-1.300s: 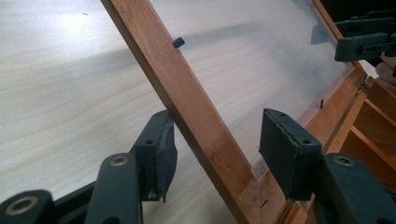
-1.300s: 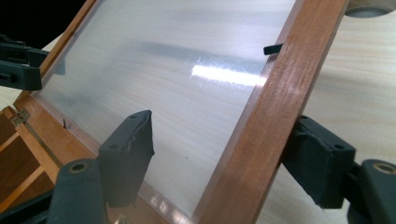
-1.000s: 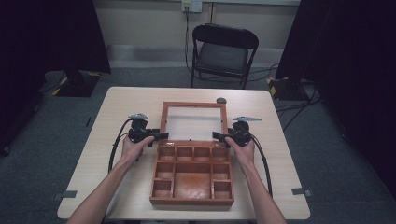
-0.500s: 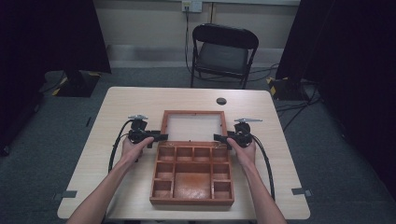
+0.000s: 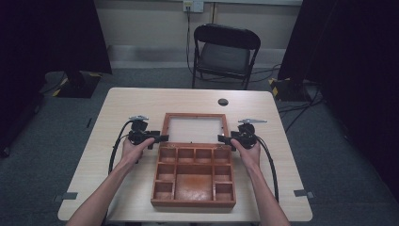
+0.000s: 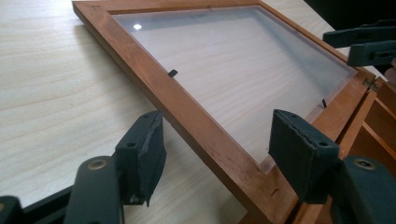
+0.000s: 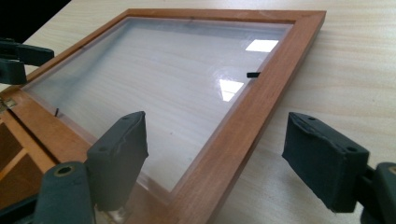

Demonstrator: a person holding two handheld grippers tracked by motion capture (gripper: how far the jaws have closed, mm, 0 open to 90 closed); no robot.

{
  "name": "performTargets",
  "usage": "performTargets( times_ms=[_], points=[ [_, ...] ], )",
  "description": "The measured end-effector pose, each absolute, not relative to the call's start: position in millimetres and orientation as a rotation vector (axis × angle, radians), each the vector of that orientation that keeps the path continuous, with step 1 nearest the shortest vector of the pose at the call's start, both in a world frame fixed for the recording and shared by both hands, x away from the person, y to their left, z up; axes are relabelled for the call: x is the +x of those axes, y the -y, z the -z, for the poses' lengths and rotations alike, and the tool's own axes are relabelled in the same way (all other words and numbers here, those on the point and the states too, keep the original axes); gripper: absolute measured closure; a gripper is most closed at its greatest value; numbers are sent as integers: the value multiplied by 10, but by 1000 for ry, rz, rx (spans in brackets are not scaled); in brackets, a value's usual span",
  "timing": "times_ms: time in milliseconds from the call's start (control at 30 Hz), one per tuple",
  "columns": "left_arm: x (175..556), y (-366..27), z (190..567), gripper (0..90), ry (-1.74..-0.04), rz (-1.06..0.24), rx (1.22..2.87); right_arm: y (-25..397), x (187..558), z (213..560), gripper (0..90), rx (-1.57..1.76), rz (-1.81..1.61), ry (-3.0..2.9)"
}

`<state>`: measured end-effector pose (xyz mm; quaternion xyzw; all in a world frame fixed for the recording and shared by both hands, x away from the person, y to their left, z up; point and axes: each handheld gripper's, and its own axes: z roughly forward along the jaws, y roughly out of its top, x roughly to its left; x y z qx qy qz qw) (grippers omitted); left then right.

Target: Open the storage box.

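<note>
On the tabletop [image 5: 131,101] I see bare room around the box [image 5: 193,176], compartments empty; left gripper [image 6: 215,158] and right gripper [image 7: 233,158] jaws wide astride the lid [image 5: 195,129] rails.

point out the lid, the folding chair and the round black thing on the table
lid [image 5: 195,129]: high view, on its clear pane
folding chair [image 5: 223,57]: high view, on its seat
round black thing [image 5: 223,101]: high view, on its middle
</note>
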<state>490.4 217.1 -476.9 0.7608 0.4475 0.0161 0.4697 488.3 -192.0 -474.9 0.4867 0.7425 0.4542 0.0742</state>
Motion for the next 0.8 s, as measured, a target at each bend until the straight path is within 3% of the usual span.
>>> performTargets(
  times_ms=[400,800],
  points=[
    [4667,-2399,4581,264,-1075,-121,1905,2048,4640,4568,179,1401,-1376,-2202],
    [4376,-2623,4663,230,-1101,-213,2004,2395,4228,4494,147,1404,-1306,-2224]
  ],
)
